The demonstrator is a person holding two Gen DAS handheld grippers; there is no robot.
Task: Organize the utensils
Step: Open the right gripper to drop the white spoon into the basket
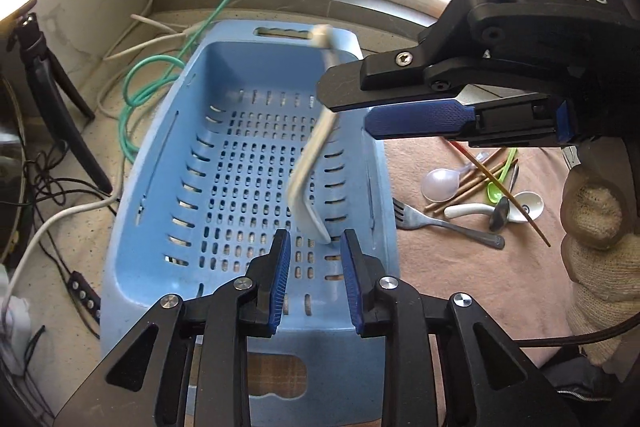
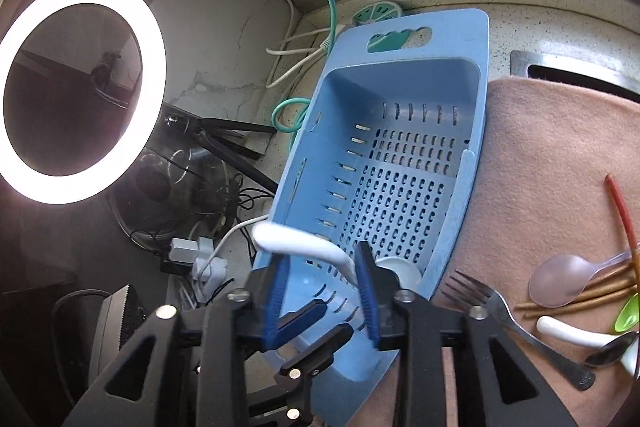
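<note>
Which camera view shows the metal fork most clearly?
The right wrist view: the fork lies whole and close on the pink cloth. In the left wrist view the fork is also whole, but smaller and farther away.

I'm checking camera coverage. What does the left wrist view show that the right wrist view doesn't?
Only the left wrist view shows the gloved hand behind the right gripper. Only the right wrist view shows the metal sink rim. Both show the blue basket, the blurred white spoon between the right gripper's open jaws, and the fork on the pink cloth.
</note>
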